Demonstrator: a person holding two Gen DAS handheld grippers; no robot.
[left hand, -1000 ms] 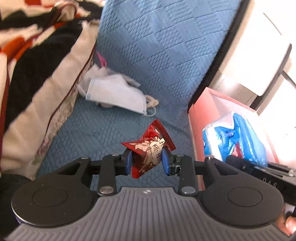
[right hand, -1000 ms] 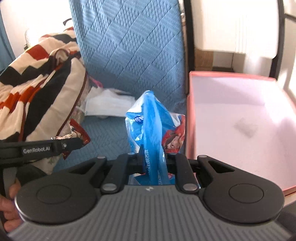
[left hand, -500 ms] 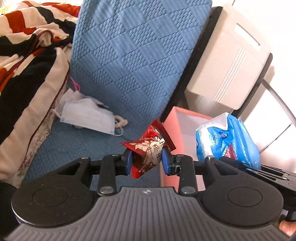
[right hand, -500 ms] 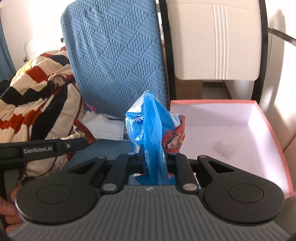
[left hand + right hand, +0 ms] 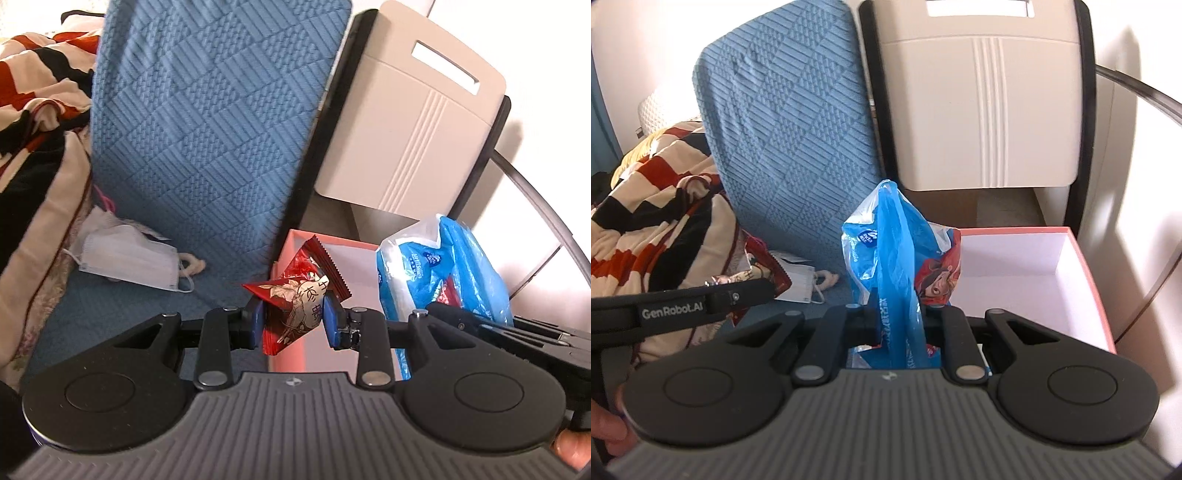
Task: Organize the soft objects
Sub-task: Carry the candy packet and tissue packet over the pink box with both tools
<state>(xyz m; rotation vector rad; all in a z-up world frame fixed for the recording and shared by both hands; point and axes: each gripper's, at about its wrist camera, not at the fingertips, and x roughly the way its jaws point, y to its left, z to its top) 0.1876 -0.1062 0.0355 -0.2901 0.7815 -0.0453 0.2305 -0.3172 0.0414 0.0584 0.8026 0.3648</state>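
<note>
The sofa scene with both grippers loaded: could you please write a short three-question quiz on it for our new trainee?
1. True or false: the left gripper is shut on the red snack packet.
2. What does the right gripper hold? A) a white face mask B) the blue plastic bag C) a striped blanket
3. Fill in: the white face mask lies on the blue ____, beside the striped blanket.

Key
1. True.
2. B.
3. Sofa seat; the pink box with the white inside holds neither packet nor bag yet.
</note>
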